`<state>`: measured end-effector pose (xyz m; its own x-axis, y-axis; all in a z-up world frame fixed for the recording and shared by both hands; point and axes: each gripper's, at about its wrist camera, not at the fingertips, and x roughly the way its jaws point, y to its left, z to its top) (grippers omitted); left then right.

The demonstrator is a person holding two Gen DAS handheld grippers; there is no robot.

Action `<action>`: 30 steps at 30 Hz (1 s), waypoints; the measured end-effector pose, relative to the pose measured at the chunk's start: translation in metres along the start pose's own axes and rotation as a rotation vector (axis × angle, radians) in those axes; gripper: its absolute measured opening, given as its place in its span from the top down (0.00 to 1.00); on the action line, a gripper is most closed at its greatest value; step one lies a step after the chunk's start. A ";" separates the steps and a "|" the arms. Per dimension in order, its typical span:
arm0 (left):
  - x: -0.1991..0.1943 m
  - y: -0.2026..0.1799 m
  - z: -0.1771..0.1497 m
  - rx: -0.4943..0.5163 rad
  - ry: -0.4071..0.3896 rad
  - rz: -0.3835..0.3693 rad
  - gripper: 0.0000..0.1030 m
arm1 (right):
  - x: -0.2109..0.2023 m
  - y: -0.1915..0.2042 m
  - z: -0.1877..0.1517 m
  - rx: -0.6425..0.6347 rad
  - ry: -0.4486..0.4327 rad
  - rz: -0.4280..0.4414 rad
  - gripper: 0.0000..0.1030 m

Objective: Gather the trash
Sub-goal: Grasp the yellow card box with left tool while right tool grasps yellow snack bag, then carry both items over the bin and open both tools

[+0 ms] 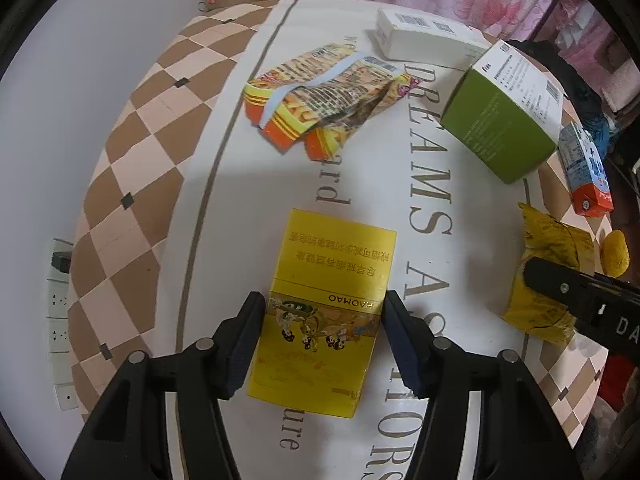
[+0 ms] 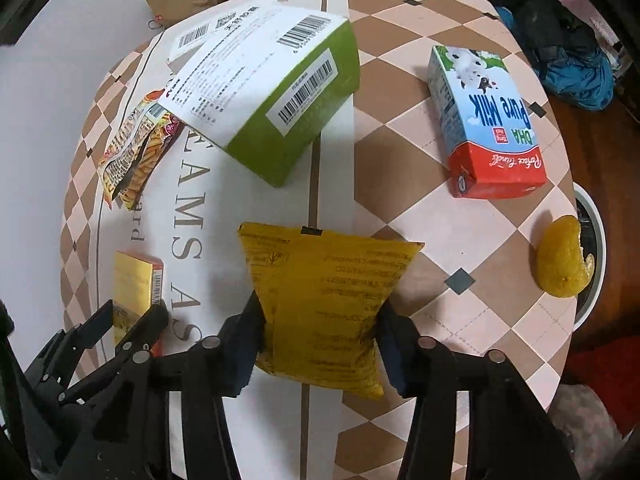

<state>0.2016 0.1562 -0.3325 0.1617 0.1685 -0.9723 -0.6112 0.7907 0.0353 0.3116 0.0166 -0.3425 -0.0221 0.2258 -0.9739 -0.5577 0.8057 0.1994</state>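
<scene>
Low centre of each wrist view, both grippers are levelled over the counter point(image 1: 224, 128): left gripper point(image 1: 323, 330) jaws clamped on yellow carton point(image 1: 320, 308), right gripper point(image 2: 320, 332) jaws pinched on yellow pouch point(image 2: 324, 304).

The left hand-held gripper point(image 1: 324, 344) is matte black, with angular linkage arms joined by round silver pivot pins and flat dark-blue finger pads point(image 1: 245, 344). The right hand-held gripper point(image 2: 318, 350) has the same build: black arms, silver pins, dark pads. Its side bears white lettering and a small screw.
</scene>
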 end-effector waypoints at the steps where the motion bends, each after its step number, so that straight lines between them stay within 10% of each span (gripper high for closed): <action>1: -0.004 0.001 0.000 -0.003 -0.006 0.002 0.45 | -0.002 -0.002 -0.001 -0.001 -0.006 0.001 0.54; 16: -0.142 0.002 0.003 0.003 -0.280 -0.010 0.45 | -0.100 0.000 -0.024 -0.023 -0.205 0.169 0.58; 30: -0.193 -0.148 0.030 0.181 -0.357 -0.217 0.45 | -0.218 -0.124 -0.040 0.112 -0.392 0.199 0.58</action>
<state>0.2843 0.0244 -0.1435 0.5476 0.1551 -0.8222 -0.3937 0.9148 -0.0897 0.3523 -0.1544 -0.1594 0.2080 0.5551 -0.8053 -0.4809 0.7750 0.4100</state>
